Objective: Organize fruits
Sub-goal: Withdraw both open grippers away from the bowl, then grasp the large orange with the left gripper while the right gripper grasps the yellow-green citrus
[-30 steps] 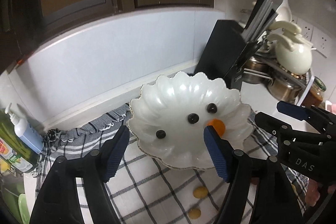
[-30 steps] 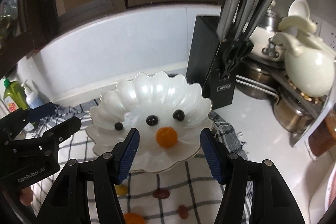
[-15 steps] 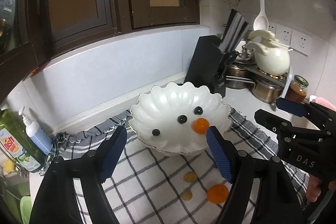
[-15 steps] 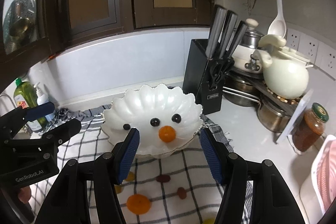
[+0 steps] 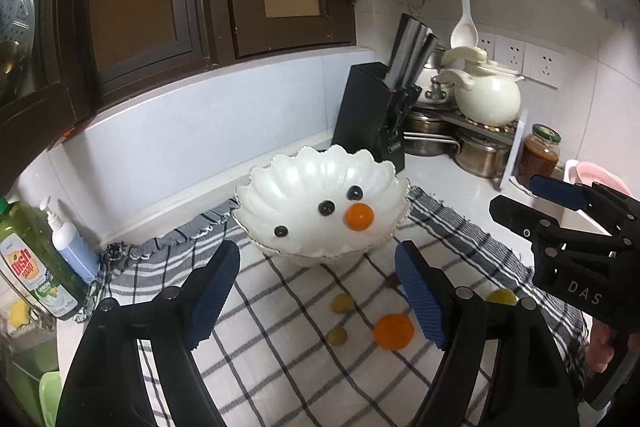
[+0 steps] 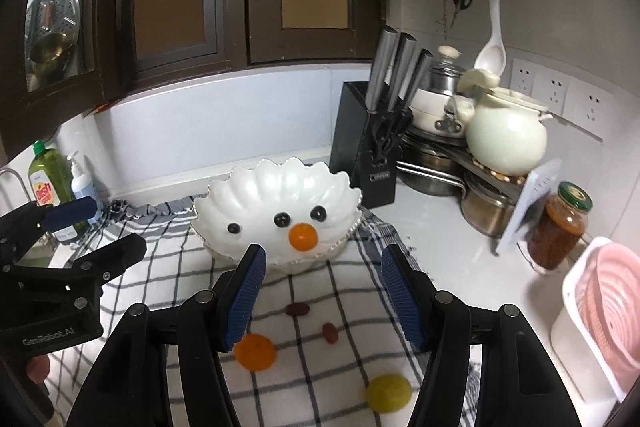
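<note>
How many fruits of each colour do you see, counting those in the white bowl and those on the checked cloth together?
Black berries: 3
Orange fruits: 2
Yellow-green fruits: 3
Red-brown fruits: 2
Total: 10

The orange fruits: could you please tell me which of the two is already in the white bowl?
The smaller orange fruit, lying in the white bowl beside three dark berries. The larger orange fruit is on the checked cloth in front of the bowl.
</note>
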The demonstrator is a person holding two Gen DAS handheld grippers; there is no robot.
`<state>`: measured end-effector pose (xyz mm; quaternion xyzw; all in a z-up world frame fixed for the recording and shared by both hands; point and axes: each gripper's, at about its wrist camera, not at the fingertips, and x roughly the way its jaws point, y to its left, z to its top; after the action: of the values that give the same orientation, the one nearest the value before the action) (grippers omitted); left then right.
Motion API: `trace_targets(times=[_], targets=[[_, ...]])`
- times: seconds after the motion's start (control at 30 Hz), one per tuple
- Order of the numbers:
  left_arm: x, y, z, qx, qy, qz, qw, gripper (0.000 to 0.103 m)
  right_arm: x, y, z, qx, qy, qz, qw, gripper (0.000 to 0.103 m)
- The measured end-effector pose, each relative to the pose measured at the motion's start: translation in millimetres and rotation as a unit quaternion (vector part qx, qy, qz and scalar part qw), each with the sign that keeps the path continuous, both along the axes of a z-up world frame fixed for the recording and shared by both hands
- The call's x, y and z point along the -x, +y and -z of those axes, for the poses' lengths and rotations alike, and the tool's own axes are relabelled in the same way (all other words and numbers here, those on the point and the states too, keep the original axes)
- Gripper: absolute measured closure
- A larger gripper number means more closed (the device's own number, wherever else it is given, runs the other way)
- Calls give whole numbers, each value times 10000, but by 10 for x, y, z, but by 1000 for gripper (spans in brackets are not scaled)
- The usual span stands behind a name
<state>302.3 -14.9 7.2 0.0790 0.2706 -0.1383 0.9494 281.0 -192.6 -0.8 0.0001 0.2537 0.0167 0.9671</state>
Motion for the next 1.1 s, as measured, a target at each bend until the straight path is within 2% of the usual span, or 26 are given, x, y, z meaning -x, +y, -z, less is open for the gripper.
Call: trace_targets(times=[0.37,0.5,1.1], targets=[[214,-134,173,-36,139,287,9995,23,255,-177,236,-302,222,309,9988,42],[277,-191,248,-157,150,394,9990,23,301,-239,341,-399,402,390,9976,42],[324,-343,660,-242,509,575,9967,23,428,-344,679,-269,680,564,9957,42]])
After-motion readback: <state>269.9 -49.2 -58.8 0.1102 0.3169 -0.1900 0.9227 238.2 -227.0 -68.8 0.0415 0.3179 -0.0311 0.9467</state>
